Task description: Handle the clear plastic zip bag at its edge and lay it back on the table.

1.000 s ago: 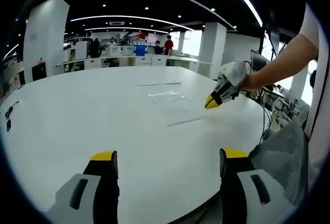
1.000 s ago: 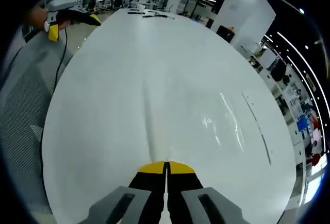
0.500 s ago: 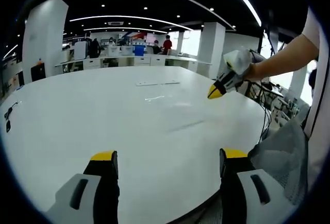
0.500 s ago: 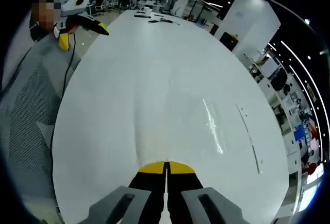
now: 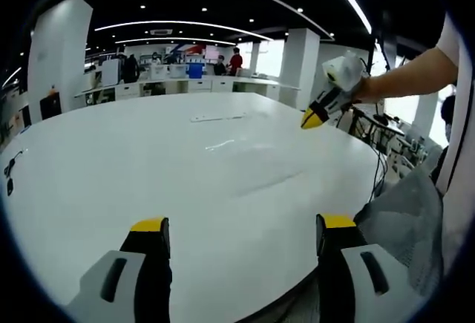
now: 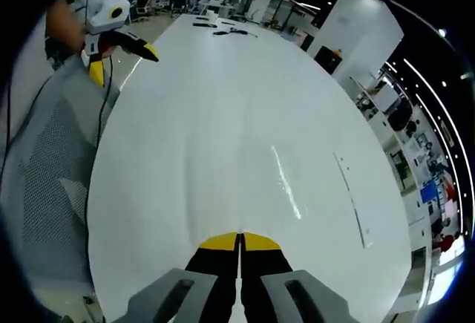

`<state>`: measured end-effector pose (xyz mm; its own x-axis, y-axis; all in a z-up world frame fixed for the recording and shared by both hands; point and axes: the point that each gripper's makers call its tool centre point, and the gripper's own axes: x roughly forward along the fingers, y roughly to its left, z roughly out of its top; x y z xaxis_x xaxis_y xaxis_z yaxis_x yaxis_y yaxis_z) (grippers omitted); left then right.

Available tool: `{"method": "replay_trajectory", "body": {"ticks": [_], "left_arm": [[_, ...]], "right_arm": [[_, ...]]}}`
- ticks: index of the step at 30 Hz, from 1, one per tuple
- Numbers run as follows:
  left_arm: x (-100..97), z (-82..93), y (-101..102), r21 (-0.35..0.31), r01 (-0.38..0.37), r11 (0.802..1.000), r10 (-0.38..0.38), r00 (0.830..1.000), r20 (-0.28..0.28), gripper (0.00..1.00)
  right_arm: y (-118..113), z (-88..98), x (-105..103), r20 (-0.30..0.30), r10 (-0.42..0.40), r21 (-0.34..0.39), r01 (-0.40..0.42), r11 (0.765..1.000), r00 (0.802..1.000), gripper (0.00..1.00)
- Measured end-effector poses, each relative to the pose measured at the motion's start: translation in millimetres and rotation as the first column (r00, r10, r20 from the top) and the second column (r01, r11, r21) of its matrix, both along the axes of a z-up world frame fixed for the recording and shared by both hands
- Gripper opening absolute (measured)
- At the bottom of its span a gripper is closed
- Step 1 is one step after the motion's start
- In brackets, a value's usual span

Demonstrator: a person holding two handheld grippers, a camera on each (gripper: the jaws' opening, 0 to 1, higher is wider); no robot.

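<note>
The clear plastic zip bag [image 6: 245, 182] is hard to make out on the white table [image 6: 185, 100]. A faint crease runs forward from my right gripper [image 6: 240, 235], which is shut on the bag's near edge. In the left gripper view the right gripper [image 5: 313, 120] hangs above the table's right side. The bag [image 5: 252, 171] shows below it as a thin edge line and a streak of glare. My left gripper [image 5: 243, 226] stands open over the near table edge with nothing between its jaws. It also appears at the top left of the right gripper view, as the left gripper [image 6: 119, 39].
A thin white strip [image 5: 217, 118] lies further back on the round table. A cable [image 5: 9, 174] lies at the table's left edge. A grey mesh chair [image 5: 401, 219] stands by the right rim. The person's arm [image 5: 408, 82] reaches in from the right. Desks and pillars fill the background.
The right gripper has risen and drawn back from the table, staying shut. The bag's edge line and glare shifted with it. The left gripper stayed open and hardly moved.
</note>
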<state>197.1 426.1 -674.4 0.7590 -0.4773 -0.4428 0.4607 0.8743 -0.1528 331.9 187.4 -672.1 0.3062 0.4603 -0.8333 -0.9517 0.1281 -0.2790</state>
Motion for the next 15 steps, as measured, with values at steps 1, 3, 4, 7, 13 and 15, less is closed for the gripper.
{"method": "replay_trajectory", "body": {"ticks": [1, 3, 4, 7, 13, 15], "left_arm": [[0.0, -0.2, 0, 0.001, 0.003, 1.0, -0.003, 1.0, 0.001, 0.79], [-0.1, -0.5, 0, 0.002, 0.004, 1.0, -0.004, 1.0, 0.0, 0.79], [-0.4, 0.0, 0, 0.002, 0.005, 1.0, -0.005, 1.0, 0.0, 0.79], [-1.2, 2.7, -2, 0.001, 0.006, 1.0, -0.006, 1.0, 0.0, 0.79], [-1.9, 4.4, -5, 0.0, 0.013, 1.0, -0.013, 1.0, -0.003, 0.79], [-2.4, 5.1, -6, -0.001, 0.015, 1.0, -0.015, 1.0, -0.002, 0.79]], "right_arm": [[0, 1.9, 0, 0.001, 0.002, -0.001, -0.002, 1.0, 1.0, 0.0], [-1, 5.8, -1, 0.001, 0.004, -0.004, -0.004, 1.0, 1.0, 0.0], [-1, 8.9, -1, 0.0, 0.004, -0.003, -0.004, 1.0, 1.0, 0.0], [-1, 15.5, -4, -0.002, 0.009, -0.006, -0.009, 1.0, 1.0, 0.0], [-2, 28.1, -6, -0.015, 0.008, -0.007, -0.008, 1.0, 1.0, 0.0], [-3, 33.2, -7, -0.013, 0.012, -0.012, -0.012, 1.0, 1.0, 0.0]]}}
